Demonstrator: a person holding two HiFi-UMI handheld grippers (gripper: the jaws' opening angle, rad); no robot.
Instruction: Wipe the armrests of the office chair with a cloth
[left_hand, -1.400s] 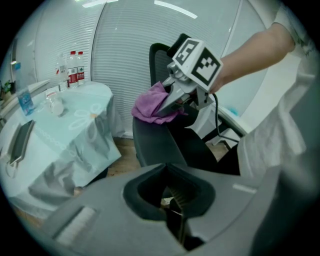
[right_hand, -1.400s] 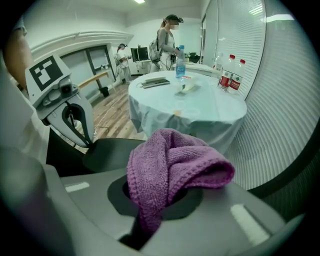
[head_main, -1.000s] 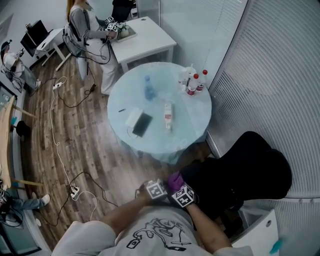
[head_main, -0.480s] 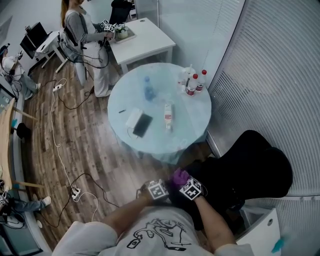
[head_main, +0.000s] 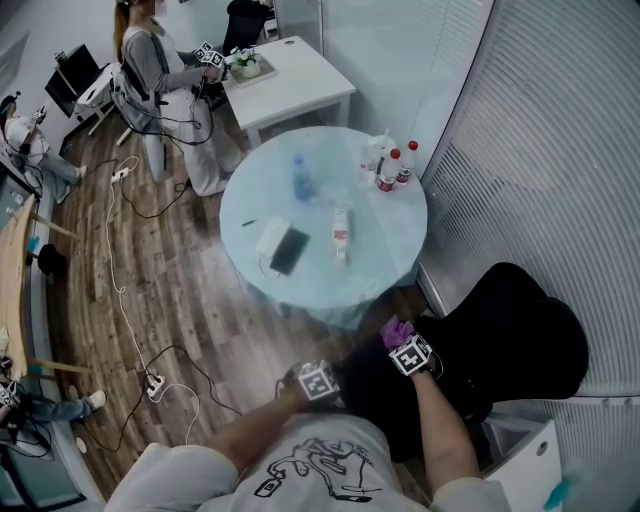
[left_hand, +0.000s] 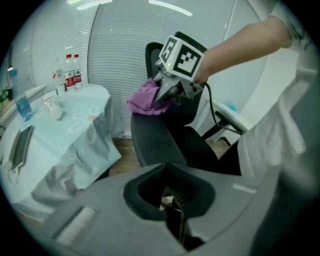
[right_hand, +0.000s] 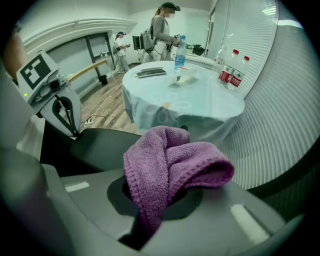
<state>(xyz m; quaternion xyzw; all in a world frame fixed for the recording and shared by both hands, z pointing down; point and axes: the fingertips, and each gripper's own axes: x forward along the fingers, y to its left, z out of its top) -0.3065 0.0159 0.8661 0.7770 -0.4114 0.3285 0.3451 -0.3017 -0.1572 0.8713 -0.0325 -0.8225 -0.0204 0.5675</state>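
Note:
A black office chair (head_main: 500, 340) stands at the lower right of the head view, against the blinds. My right gripper (head_main: 400, 340) is shut on a bunched purple cloth (head_main: 394, 328) and hovers over the chair's near left side. In the right gripper view the cloth (right_hand: 170, 165) fills the jaws, with the dark seat (right_hand: 100, 147) below. The left gripper view shows the right gripper (left_hand: 167, 92) holding the cloth (left_hand: 145, 100) above the seat (left_hand: 160, 135). My left gripper (head_main: 322, 384) stays close to my body, jaws shut on nothing. No armrest shows clearly.
A round table with a pale blue cover (head_main: 300, 285) stands just ahead of the chair, carrying bottles (head_main: 392, 165) and a dark tablet (head_main: 288, 250). Cables and a power strip (head_main: 152, 382) lie on the wood floor. A person stands by a white table (head_main: 300, 85) at the back.
My right gripper has carried the cloth to the right and forward, away from the left gripper and over the chair. The left gripper has hardly moved.

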